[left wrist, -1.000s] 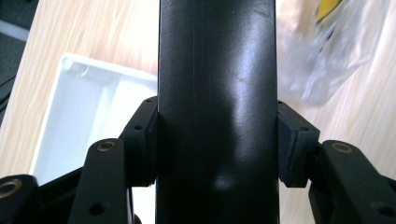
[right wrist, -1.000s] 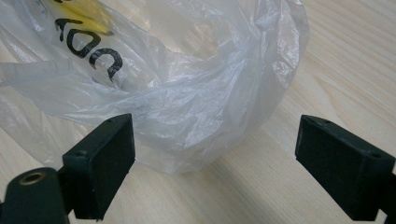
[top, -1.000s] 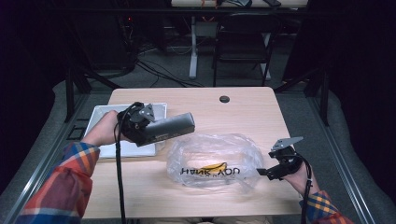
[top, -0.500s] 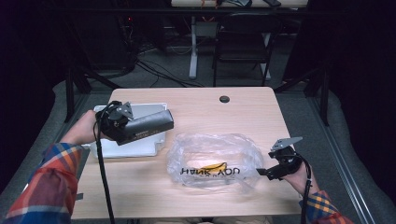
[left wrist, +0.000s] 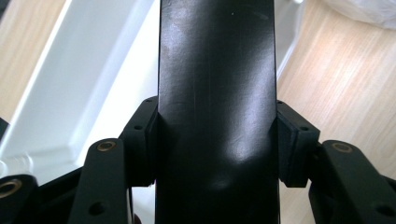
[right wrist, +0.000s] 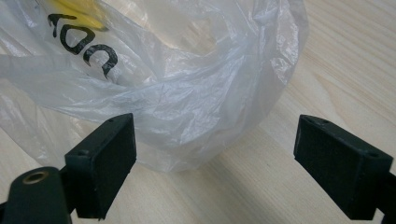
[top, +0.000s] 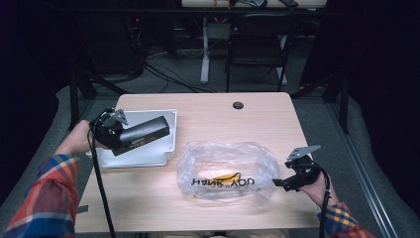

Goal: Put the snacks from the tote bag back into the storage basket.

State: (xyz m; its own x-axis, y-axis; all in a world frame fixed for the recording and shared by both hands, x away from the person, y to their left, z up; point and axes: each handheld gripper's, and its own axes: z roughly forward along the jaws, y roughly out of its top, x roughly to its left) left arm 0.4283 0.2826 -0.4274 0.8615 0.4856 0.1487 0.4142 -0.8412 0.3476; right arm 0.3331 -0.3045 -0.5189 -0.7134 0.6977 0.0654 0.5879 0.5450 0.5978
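Wooden table (top: pixel 208 114), black box (top: pixel 143 134) clamped in left gripper (top: pixel 110 130) (above white tray (top: pixel 168 144))

Black box, white tray, clear bag on pale wood

The box (top: pixel 142 135) is plain glossy black, clamped by the black left gripper (top: pixel 124 136) over the white tray (top: pixel 168 148). Right of the tray, the bag (top: pixel 225 171) is clear, milky plastic with black lettering (top: pixel 223 182) and a yellow patch (top: pixel 225 176) inside. The right gripper (top: pixel 277 182), right of the bag, is black with a grey plate. The table (top: pixel 208 119) is light wood grain. Both sleeves (top: pixel 44 198) are plaid in red, blue and yellow.
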